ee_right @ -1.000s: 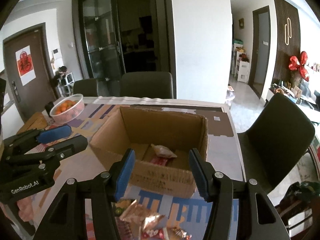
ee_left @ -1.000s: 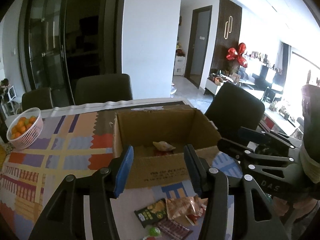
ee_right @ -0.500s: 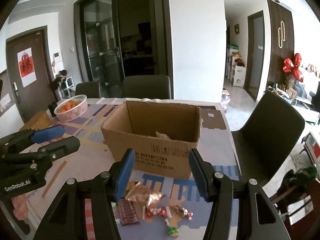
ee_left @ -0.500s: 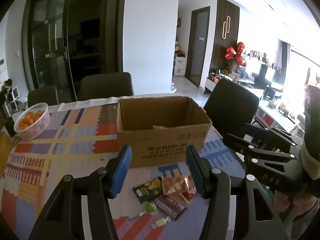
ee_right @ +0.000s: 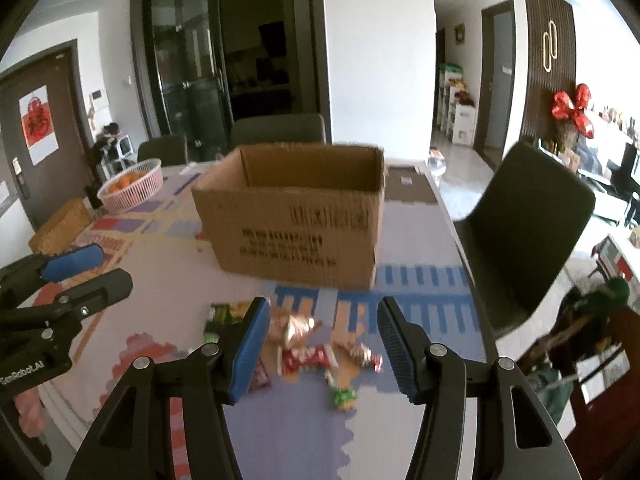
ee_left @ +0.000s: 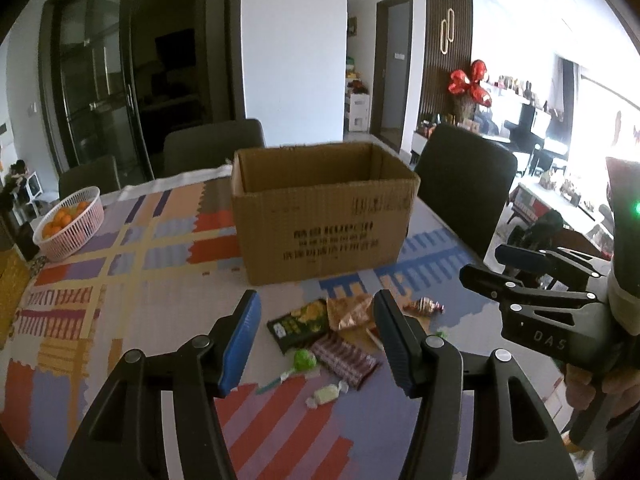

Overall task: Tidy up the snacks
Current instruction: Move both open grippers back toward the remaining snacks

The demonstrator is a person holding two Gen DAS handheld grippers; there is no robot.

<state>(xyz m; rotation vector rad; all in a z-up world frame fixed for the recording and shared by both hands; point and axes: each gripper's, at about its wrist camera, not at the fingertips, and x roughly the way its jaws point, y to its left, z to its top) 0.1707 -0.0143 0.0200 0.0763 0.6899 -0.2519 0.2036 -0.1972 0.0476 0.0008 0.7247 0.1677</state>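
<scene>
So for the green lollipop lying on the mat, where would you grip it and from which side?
Probably the round green head of the lollipop, taken from above with the left gripper. The stick lies flat and thin on the mat, hard to pinch. The brown striped wrapper lies close on its right, so set the jaws along the stick's line.

Snacks (ee_left: 320, 336) before box (ee_left: 324, 216).

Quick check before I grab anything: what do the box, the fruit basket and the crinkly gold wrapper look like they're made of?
Box: corrugated cardboard, matte brown, with ribbed walls and printed black text. Fruit basket: probably moulded plastic, pale pink, with an open lattice wall. Gold wrapper: likely metallised foil or film, shiny and creased, catching the light.
</scene>
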